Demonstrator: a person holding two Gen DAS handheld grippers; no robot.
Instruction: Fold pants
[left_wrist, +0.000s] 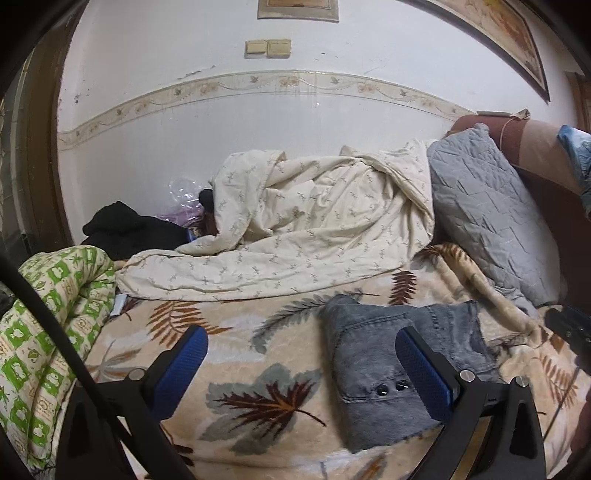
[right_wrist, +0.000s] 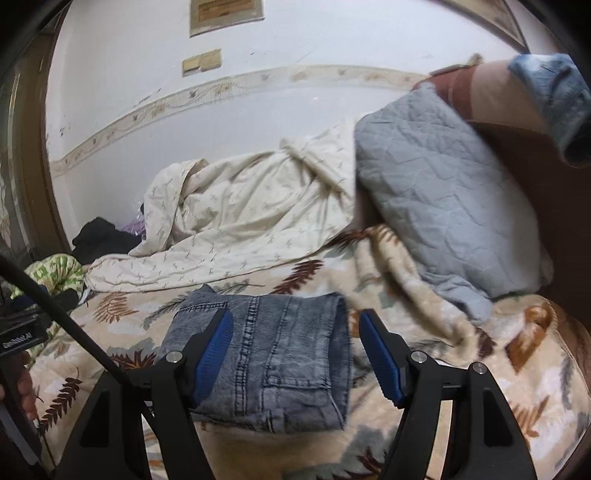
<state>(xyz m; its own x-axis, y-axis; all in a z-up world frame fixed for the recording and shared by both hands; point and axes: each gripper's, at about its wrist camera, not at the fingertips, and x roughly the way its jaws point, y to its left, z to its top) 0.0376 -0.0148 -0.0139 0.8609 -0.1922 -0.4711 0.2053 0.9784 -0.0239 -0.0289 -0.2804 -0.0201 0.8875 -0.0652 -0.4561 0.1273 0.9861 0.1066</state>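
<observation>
The grey-blue denim pants lie folded into a compact block on the leaf-patterned blanket. In the left wrist view my left gripper is open and empty, just left of the pants, with its right finger over their edge. In the right wrist view the pants lie between and under the fingers of my right gripper, which is open and holds nothing. The other gripper shows at the left edge of the right wrist view.
A crumpled cream duvet lies behind the pants against the wall. A grey quilted pillow leans on the brown headboard at the right. A green-patterned quilt is at the left, with black clothing behind it.
</observation>
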